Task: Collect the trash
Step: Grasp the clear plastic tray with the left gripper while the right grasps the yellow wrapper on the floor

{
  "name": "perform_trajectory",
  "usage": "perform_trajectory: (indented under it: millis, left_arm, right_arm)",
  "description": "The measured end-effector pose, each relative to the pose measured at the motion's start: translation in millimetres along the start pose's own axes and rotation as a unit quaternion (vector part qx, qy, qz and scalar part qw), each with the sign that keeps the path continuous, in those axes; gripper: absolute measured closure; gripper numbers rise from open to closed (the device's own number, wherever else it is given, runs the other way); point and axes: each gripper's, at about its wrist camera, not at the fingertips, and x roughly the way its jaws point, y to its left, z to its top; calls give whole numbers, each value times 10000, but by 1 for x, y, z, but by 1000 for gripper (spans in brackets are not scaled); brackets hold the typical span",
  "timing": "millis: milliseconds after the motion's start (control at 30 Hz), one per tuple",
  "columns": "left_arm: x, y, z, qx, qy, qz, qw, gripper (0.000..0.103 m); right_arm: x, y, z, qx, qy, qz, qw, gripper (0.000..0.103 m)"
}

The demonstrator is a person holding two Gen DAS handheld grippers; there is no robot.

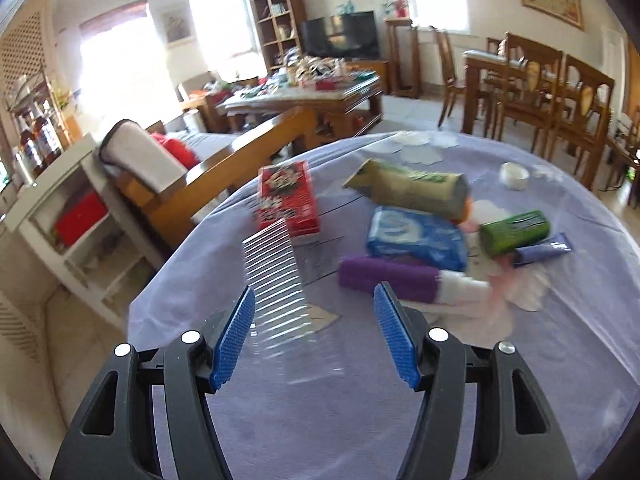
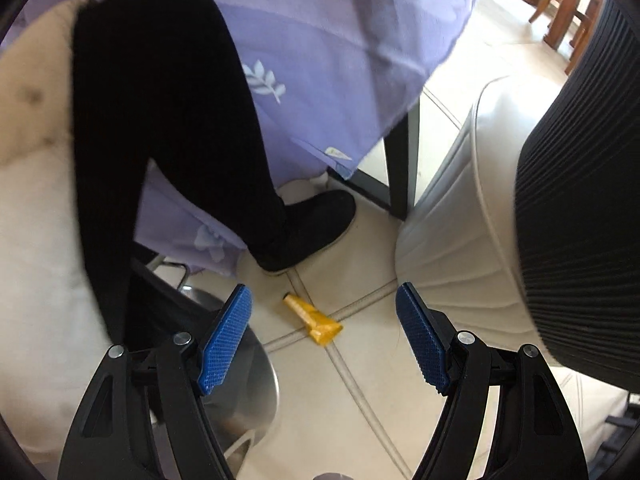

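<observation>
My left gripper is open and empty above the table's near side. A clear ribbed plastic tray lies just ahead, reaching between the fingers. Beyond lie a purple roll, a blue wipes pack, a red box, a long green-beige packet, a green tube and a purple tube. My right gripper is open and empty above the floor. A yellow wrapper lies on the tiles just ahead, between the fingers' line.
The table wears a lavender cloth. A small white cup stands far right. By the right gripper are a white ribbed bin, a black ribbed chair back, a person's black leg and shoe, and a table leg.
</observation>
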Motion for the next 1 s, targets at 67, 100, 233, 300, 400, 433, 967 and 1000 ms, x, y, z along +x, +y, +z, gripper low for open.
perform_trajectory:
  millis: [67,100,233,300,400,433,967,1000]
  left_arm:
    - [9,5,-3,-33,218,-44,9997,42]
    - [12,6,-4,-26,321,-119,9994,45]
    - [19,4,-4,122,522,-231,9983,72]
    - [25,6,-4,104,633,-262,9976,74]
    - [27,9,-5,53,647,-301,9974,78]
    - [28,10,-5,35,658,-305,9974,82]
    - [26,5,-9,-119,690,-599,9957,82]
    - [26,6,-9,-138,705,-619,9955,82]
  right_arm:
    - [14,-3,-11,0,-11,-8,10000,29]
    - [23,-3,-15,-16,-4,-28,10000,29]
    - [76,-2,-35,-316,152,-384,9986,29]
    - [109,3,-49,-685,259,-649,9952,29]
    - [160,14,-71,-1224,550,-825,9875,29]
    - [178,18,-78,-1426,637,-839,9842,29]
    - [357,80,-93,-2984,1310,-76,9454,29]
    - [363,80,-92,-2938,1394,-24,9456,29]
